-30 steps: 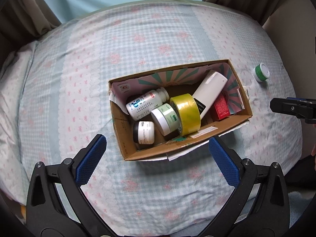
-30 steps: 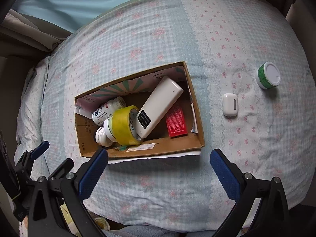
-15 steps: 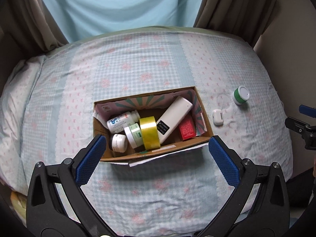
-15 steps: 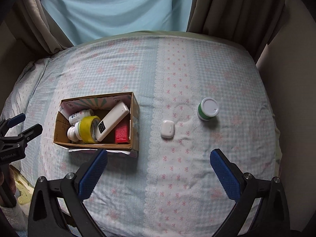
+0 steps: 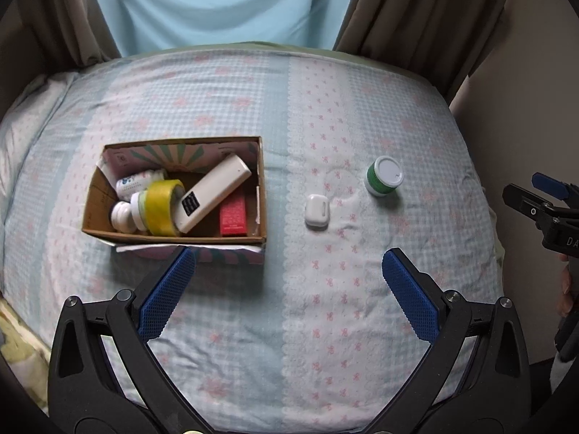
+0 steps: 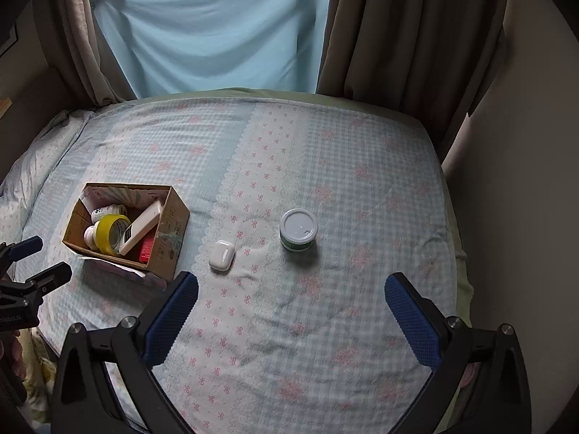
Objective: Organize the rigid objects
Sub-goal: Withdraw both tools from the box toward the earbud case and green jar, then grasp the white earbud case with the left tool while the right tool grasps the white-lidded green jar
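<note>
Left wrist view: cardboard box (image 5: 173,233) on checked bedspread (image 5: 289,361), already holding yellow tape roll (image 5: 163,207), white remote (image 5: 213,192), red packet (image 5: 233,216), white bottle (image 5: 139,182) and small white jars (image 5: 125,213). Outside box, to its right: white earbud case (image 5: 317,212) just beside, green jar with white lid (image 5: 384,181) farther right. Left gripper (image 5: 286,282) hovering on near side of box and case, jaws spread wide, nothing between them. Right gripper (image 5: 532,195) visible far right of box, also parted and empty. Right wrist view: same box (image 6: 170,238) at left, earbud case (image 6: 222,255) just right of it, green jar (image 6: 298,229) beyond that, both flat on bedspread (image 6: 289,343) and apart from each other. Right gripper (image 6: 291,298) high above cloth, jaws wide, empty, roughly lined up short of jar; left gripper (image 6: 34,262) at left of box, parted. Likely step: between picks, two items left to box. Next move probably calls for descending over jar or case, straddling it, closing, then carrying to free corner of box beside red packet.
</note>
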